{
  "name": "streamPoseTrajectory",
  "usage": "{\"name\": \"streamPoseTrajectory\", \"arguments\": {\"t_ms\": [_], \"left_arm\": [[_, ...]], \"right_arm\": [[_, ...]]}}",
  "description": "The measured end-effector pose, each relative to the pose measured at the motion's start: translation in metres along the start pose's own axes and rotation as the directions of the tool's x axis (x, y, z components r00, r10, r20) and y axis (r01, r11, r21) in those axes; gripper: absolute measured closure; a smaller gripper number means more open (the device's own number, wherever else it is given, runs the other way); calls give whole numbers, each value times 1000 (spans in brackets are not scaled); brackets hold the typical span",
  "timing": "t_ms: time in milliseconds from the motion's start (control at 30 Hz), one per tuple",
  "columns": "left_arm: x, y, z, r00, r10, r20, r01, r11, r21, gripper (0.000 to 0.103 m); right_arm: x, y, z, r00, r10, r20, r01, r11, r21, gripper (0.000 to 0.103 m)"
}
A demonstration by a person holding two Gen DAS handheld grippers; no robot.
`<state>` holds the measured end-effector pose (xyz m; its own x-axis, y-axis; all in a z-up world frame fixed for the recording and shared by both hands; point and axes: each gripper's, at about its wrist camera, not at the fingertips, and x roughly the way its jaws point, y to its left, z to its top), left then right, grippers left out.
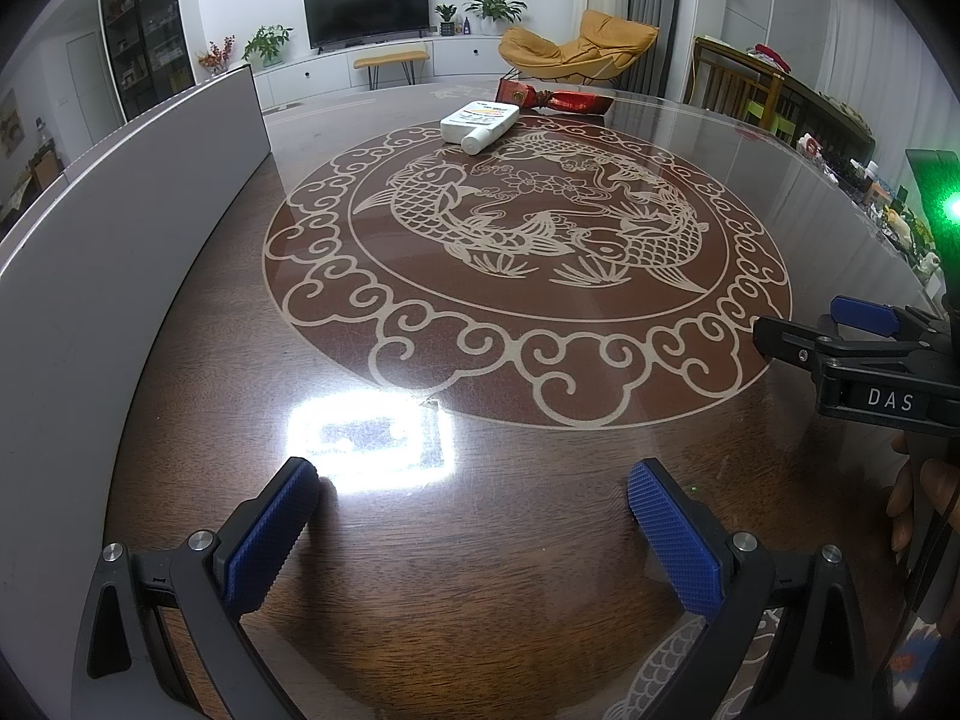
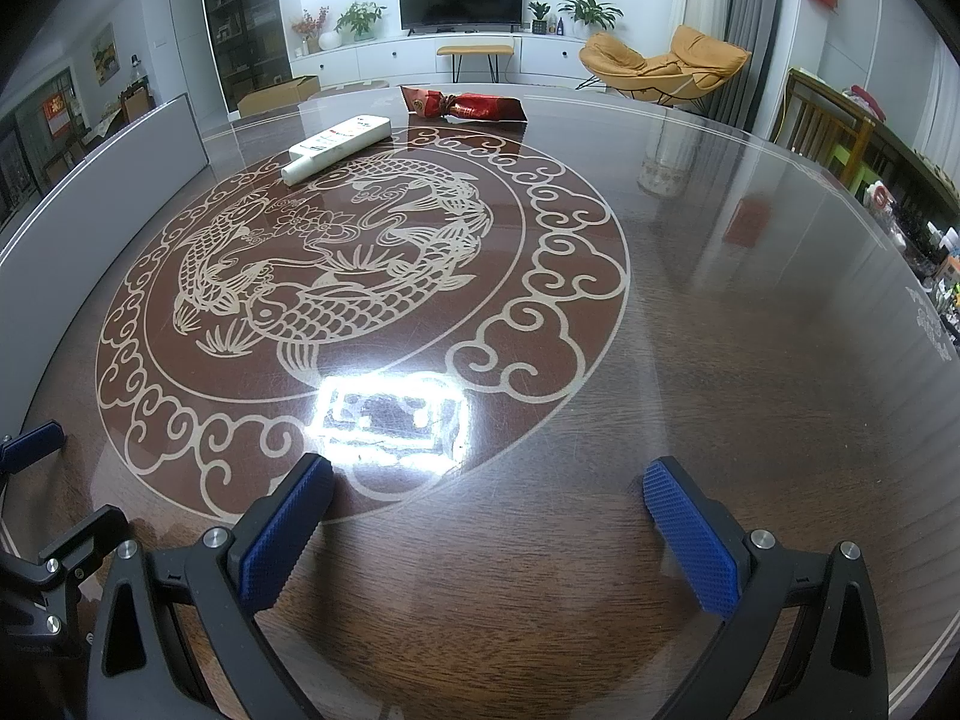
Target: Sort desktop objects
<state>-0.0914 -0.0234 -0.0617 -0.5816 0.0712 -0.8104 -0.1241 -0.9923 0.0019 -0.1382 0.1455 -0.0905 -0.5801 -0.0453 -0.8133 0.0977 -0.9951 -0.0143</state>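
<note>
White tube (image 1: pixel 480 127): flat plastic squeeze tube with a round cap and a coloured label, lying on its side at the far part of the surface, cap end toward the cameras.
Red packet (image 1: pixel 555 99): glossy crinkled wrapper pinched in near the middle, lying just behind the tube; whether the two touch cannot be told.
Left tongs (image 1: pixel 474 522): released, blue ribbed pads spread wide, nothing between them, low over the near edge.
Right tongs (image 2: pixel 489 516): released likewise, empty, beside the left pair and well apart from both items.
Surface (image 2: pixel 690 360): round dark wood under clear glass, with a pale fish-and-cloud inlay; glossy, with a bright lamp reflection.
Grey panel (image 1: pixel 120 228): smooth, upright along the left side.
Step in hand: apparently the start; nothing grasped yet.
Next move: a long reach across the surface, with the pads set across the tube's narrow body. The glass looks slippery, so the tube may slide.
</note>
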Motion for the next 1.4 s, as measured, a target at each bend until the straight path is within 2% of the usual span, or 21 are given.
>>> {"name": "streamPoseTrajectory", "arguments": {"t_ms": [133,333,533,867,1100,1133,1167,1200,1333,1400], "left_arm": [[1,1,1,1000,-9,-6,9,1000,4,0],[15,8,22,998,-61,-16,62,995,79,0],[53,14,74,999,-51,-10,51,996,68,0],[132,6,186,997,-77,-12,78,992,104,0],[170,10,239,999,-32,-13,33,998,46,0],[172,11,243,1000,-21,-11,22,999,38,7],[170,13,244,1000,-15,8,15,1000,28,21],[166,14,245,999,-12,38,11,1000,26,52],[151,21,227,999,-11,50,10,1000,10,52],[136,25,205,999,4,50,-4,1000,1,52]], "right_arm": [[0,0,0,1000,0,0,0,1000,0,0],[0,0,0,1000,-1,0,1,1000,1,0],[0,1,0,1000,-1,0,1,1000,1,0],[0,1,0,1000,-1,0,1,1000,2,0],[0,0,0,1000,-2,0,2,1000,2,0],[0,1,0,1000,-2,0,2,1000,2,0],[0,1,0,1000,-2,0,2,1000,2,0],[1,0,0,1000,-2,0,2,1000,2,0],[1,1,1,1000,-2,0,2,1000,3,0],[1,0,0,1000,-2,0,2,1000,3,0]]}}
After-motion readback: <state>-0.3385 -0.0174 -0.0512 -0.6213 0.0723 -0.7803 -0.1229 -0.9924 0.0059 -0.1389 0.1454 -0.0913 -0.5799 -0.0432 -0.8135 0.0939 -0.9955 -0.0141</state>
